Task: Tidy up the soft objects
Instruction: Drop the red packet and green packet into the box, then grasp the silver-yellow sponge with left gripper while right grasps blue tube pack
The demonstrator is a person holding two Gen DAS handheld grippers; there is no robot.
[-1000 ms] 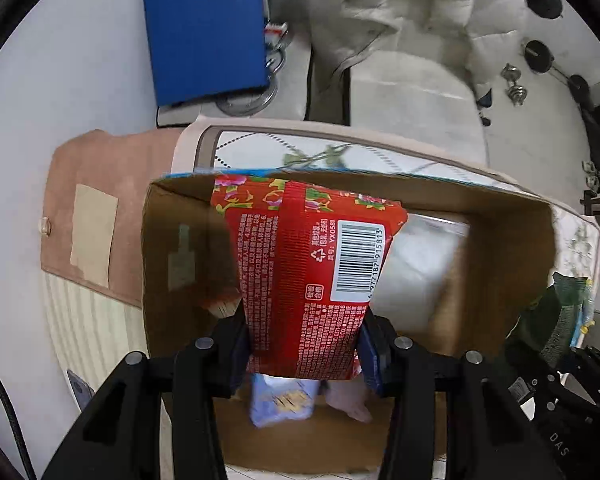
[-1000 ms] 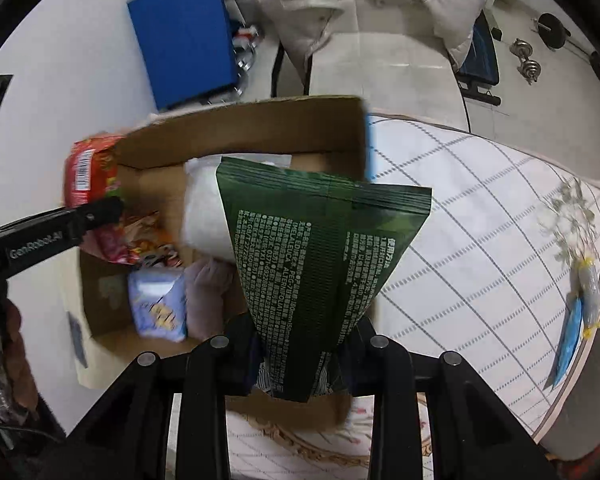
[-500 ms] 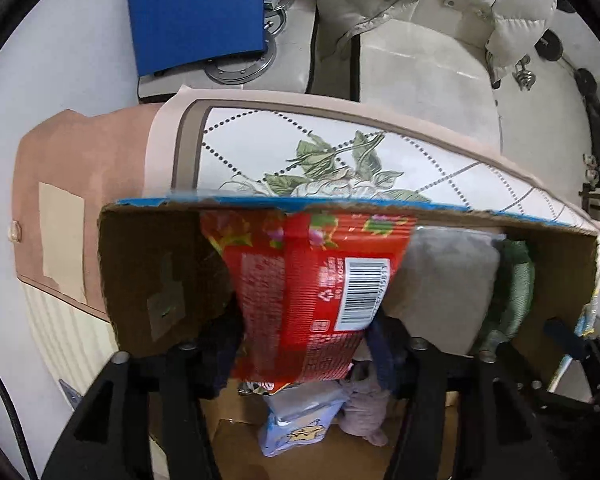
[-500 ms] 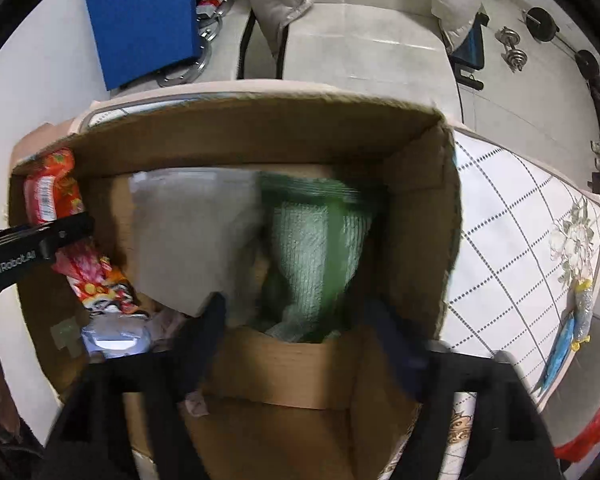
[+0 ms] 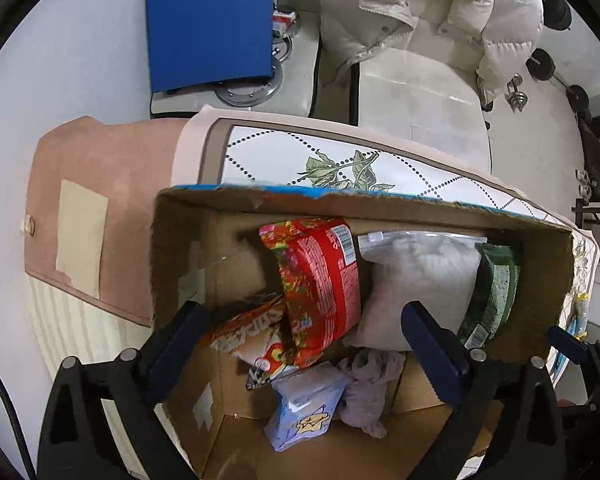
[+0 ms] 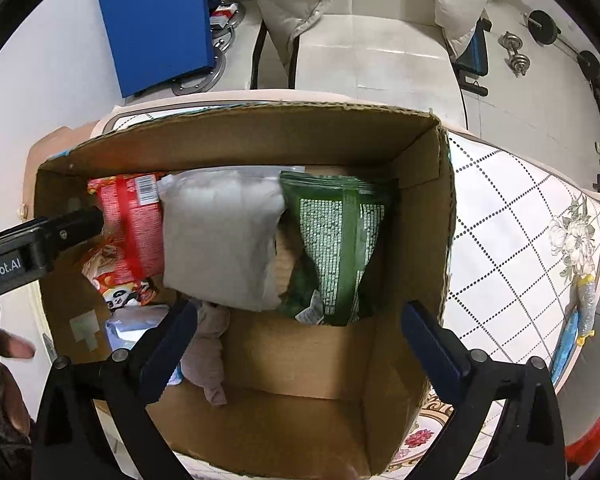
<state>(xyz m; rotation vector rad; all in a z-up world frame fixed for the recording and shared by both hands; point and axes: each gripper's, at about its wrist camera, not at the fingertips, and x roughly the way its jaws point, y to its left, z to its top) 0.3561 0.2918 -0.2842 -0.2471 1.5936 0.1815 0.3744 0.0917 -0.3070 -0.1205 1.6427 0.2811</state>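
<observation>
A cardboard box [image 5: 172,240] [image 6: 420,152] stands on the patterned bed. A red snack bag [image 5: 320,280] [image 6: 132,224] leans inside at its left, beside a white pillow pack [image 5: 416,280] [image 6: 220,236] and a green bag [image 5: 496,288] [image 6: 336,240]. My left gripper [image 5: 304,316] is open and empty just above the red bag. My right gripper [image 6: 296,316] is open and empty above the box, near the green bag. An orange snack bag [image 5: 248,336], a light blue pack [image 5: 304,412] and a grey cloth [image 5: 368,392] lie lower in the box.
The quilted bed cover [image 6: 512,224] stretches to the right of the box, with a small blue and yellow item [image 6: 576,328] at its edge. A white sofa with a puffy jacket [image 5: 420,20], a blue panel [image 5: 208,20] and dumbbells [image 6: 516,52] are beyond.
Both grippers lowered their bags into the box, opened and let go. The red bag and the green bag now rest inside; both grippers have drawn back.
</observation>
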